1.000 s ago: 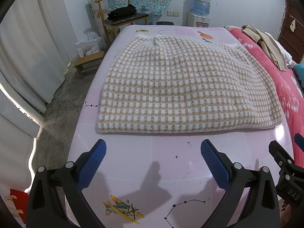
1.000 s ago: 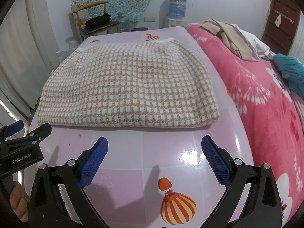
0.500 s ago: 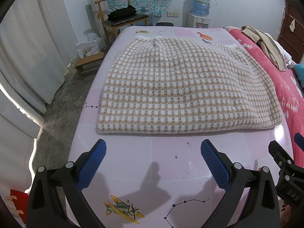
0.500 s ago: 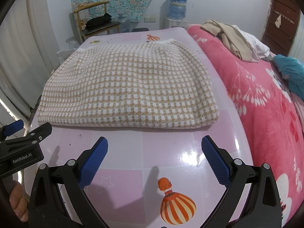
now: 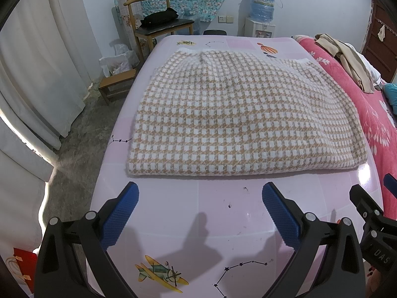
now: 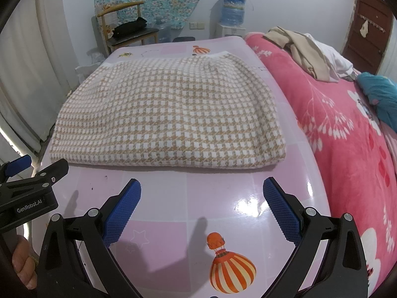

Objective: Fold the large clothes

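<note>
Tan-and-white houndstooth knit garment lies flat and folded on the pink patterned table, long axis across both views, thick near edge facing the jaws. Left gripper sits short of that edge's left half, right gripper short of its right half. Both jaws wide, empty, apart from the knit; about equally near.

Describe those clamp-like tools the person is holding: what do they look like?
Each is a black plastic frame that forks into two fingers with silver rivets at the joints. The left gripper and right gripper both carry blue pads with a fine mesh texture. White lettering reads "GenRobot.AI" on the left one's side and "DAS" on the right one's. No cables or sleeves show.
</note>
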### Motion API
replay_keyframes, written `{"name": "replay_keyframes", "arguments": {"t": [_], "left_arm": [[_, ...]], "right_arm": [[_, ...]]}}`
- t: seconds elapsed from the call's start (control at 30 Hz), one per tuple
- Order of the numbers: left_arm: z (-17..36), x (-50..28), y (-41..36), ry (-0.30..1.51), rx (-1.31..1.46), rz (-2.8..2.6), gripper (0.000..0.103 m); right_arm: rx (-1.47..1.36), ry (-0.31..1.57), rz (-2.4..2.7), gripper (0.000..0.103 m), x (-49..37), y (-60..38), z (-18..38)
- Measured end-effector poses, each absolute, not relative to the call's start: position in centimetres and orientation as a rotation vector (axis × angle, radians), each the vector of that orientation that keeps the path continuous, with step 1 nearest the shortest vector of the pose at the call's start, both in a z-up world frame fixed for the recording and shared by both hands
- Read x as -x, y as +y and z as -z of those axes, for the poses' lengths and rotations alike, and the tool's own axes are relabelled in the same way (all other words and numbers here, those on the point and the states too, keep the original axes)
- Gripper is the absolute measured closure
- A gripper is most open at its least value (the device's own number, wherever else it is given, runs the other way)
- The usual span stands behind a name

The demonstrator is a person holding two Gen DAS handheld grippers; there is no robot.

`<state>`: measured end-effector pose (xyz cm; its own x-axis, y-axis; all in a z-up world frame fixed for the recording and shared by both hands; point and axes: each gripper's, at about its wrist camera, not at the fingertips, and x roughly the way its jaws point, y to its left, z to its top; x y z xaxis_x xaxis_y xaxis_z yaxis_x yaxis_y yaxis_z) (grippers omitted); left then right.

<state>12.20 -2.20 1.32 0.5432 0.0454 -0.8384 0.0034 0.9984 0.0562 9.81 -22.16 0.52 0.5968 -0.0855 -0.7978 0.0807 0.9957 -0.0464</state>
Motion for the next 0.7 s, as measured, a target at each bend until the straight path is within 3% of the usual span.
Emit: {"name": "replay_keyframes", "arguments": {"t": [0.7], "left_arm": [[-1.24,-12.18,-2.30,0.997,-0.054,-0.024,0.005]], "right_arm": [[0.008,0.930,0.087,0.008,-9.88,-22.46,-0.48]]}}
